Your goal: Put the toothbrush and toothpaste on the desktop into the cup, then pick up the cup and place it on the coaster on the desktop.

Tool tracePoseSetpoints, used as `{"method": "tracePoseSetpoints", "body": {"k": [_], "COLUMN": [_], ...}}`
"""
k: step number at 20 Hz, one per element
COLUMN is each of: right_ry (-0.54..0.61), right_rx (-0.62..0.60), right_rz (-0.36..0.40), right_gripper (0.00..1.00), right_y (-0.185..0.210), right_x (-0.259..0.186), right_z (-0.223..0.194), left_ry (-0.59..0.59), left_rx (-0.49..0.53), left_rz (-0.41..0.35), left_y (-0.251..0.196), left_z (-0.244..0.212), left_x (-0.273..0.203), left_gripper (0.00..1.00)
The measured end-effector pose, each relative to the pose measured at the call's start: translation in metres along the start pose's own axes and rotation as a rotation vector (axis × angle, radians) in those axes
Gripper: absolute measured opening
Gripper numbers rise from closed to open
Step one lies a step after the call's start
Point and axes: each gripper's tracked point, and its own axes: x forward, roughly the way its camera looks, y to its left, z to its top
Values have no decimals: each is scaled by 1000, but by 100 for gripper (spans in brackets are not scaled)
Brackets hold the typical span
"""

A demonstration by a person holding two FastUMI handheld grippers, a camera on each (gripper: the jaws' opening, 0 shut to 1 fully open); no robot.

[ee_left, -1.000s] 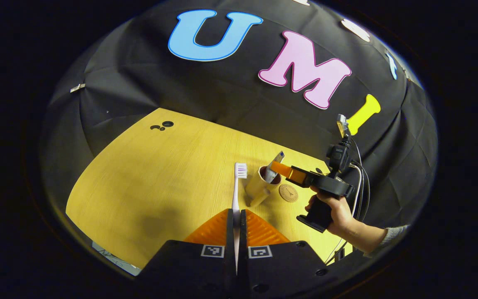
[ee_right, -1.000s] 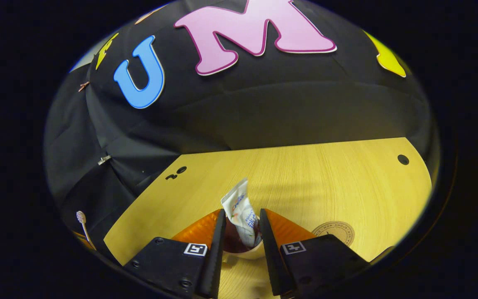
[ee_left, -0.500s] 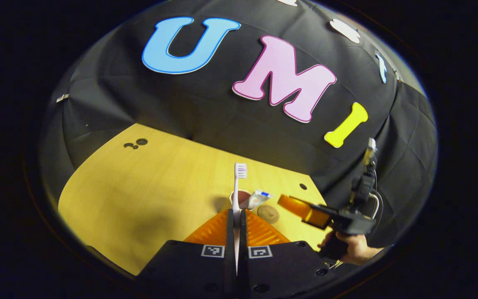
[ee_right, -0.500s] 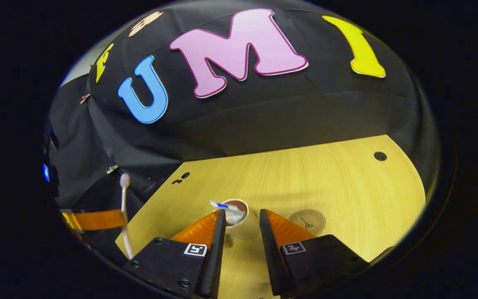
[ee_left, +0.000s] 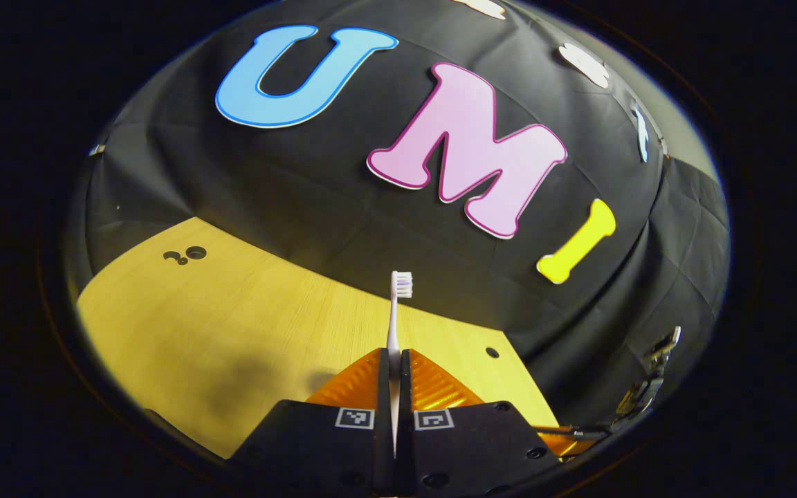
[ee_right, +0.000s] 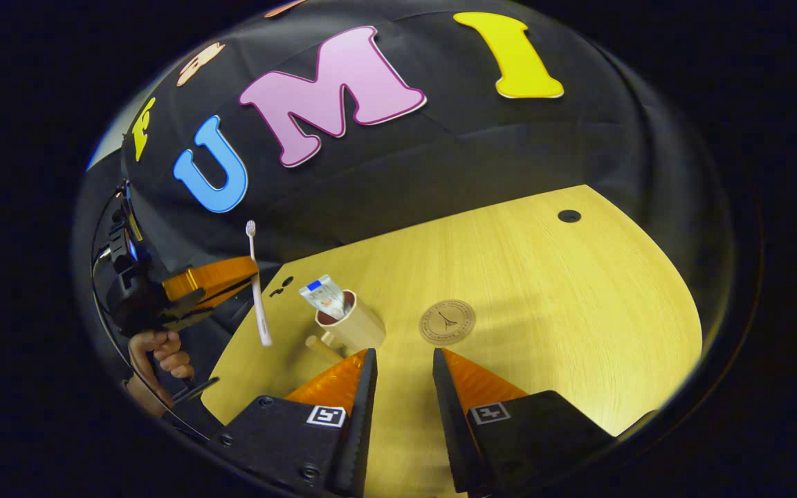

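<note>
Between left hand-held gripper (ee_left: 394,360) fingers: toothbrush (ee_left: 394,325), upright.

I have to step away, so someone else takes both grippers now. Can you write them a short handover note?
Left gripper: shut on the toothbrush, held upright, bristles up, above the desktop to the left of the cup.
Right gripper: open, empty, near side of the cup.
Cup: upright on the desktop, handle toward the right gripper, beside the coaster, not on it.
Done: toothpaste is in the cup.
Left: drop the toothbrush into the cup, then lift the cup onto the coaster.
</note>
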Motion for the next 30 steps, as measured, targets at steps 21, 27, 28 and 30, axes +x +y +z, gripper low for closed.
{"method": "tracePoseSetpoints", "body": {"k": [21, 27, 28, 30], "right_ry": [87, 91, 90, 90], "right_rx": [-3, -19, -14, -16], "right_rz": [-52, -37, -32, -19], "right_gripper": [40, 40, 40, 50], "right_y": [-58, -51, -49, -44], "right_x": [-27, -33, -35, -37], "right_z": [-40, -44, -43, -43], "left_ry": [-90, -60, -47, -14], "left_rx": [26, 58, 63, 67], "left_rz": [130, 126, 129, 129], "left_y": [44, 39, 39, 39], "left_z": [-42, -50, -51, -54], "left_x": [89, 73, 68, 55], "left_gripper": [11, 24, 14, 26]}}
